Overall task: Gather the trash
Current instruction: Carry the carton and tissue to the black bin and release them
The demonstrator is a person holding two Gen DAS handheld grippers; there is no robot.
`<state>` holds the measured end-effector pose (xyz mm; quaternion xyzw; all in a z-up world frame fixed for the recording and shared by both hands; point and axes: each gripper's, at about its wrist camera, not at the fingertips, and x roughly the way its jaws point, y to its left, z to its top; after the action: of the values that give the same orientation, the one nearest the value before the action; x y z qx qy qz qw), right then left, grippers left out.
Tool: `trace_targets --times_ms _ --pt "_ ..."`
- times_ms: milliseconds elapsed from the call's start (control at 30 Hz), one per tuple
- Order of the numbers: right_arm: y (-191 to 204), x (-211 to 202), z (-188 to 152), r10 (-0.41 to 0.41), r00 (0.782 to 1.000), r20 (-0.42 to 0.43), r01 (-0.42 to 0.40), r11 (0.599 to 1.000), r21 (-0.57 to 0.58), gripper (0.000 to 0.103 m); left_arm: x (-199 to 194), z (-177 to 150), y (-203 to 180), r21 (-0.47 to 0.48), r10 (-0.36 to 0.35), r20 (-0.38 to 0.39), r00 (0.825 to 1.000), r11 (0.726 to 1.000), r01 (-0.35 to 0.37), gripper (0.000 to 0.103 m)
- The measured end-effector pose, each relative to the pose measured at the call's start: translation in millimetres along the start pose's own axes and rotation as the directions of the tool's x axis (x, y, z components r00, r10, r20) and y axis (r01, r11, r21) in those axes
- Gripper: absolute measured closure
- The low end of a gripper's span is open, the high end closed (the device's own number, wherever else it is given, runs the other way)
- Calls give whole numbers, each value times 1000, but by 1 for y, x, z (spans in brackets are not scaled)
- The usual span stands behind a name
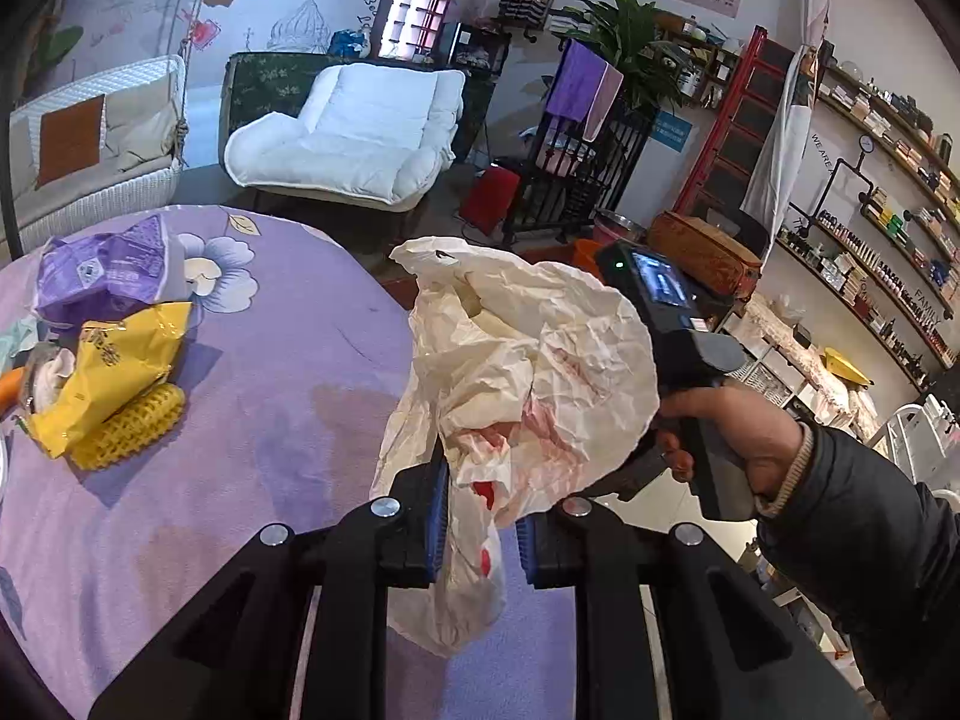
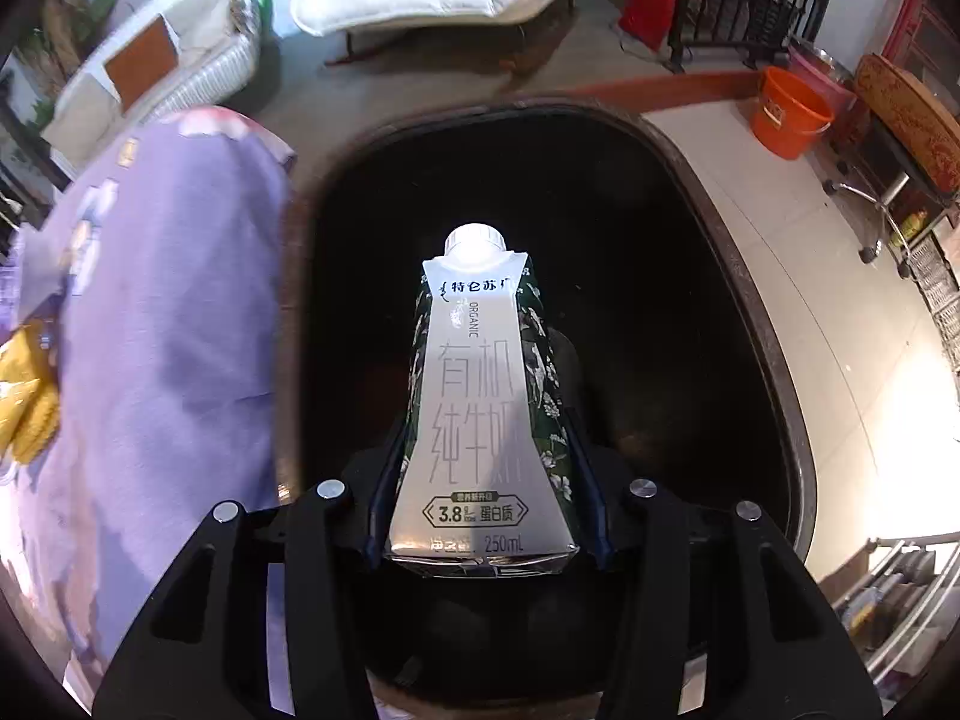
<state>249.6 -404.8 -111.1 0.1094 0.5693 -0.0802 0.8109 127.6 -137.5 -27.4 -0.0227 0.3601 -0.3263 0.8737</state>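
Note:
My left gripper is shut on a crumpled white paper wrapper with red marks, held above the edge of a table with a purple flowered cloth. On that cloth at the left lie a yellow snack bag, a yellow foam net and a purple packet. A hand carries the other gripper's body to the right of the wrapper. My right gripper is shut on a silver and dark green milk carton with a white cap, pointing down over the open black bin.
The purple cloth hangs just left of the bin. An orange bucket stands on the pale tiled floor behind it. A white lounge chair, a wicker swing seat and shelves of bottles ring the room.

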Motion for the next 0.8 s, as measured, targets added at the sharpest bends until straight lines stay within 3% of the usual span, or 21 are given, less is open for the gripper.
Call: trace_targets --times_ms 100,167,200,233,433,633,800 --pt "-8 7 3 2 999 -39 -1 1000 23 53 6 2 -5 -3 -16 -15 1000 1000 16 84" --pt "-10 8 1 14 999 -49 -12 999 40 48 12 5 -7 -6 -32 -31 999 999 31 84" --pt "-13 4 0 26 999 -32 -25 998 56 39 16 6 -9 -11 -42 -41 998 999 42 84" --pt "-13 -1 -3 38 999 -9 -37 998 57 36 18 7 -9 -14 -49 -47 998 999 48 84" --pt "-18 -35 -28 58 991 117 -64 997 51 34 37 16 -21 -32 -99 -83 992 995 96 84" --pt "-32 -73 -54 30 957 288 -58 994 90 30 63 33 -39 -28 -143 -117 983 990 141 84" --pt "-44 -92 -74 -48 929 367 -8 989 150 27 93 46 -54 -31 -169 -167 971 986 166 84"
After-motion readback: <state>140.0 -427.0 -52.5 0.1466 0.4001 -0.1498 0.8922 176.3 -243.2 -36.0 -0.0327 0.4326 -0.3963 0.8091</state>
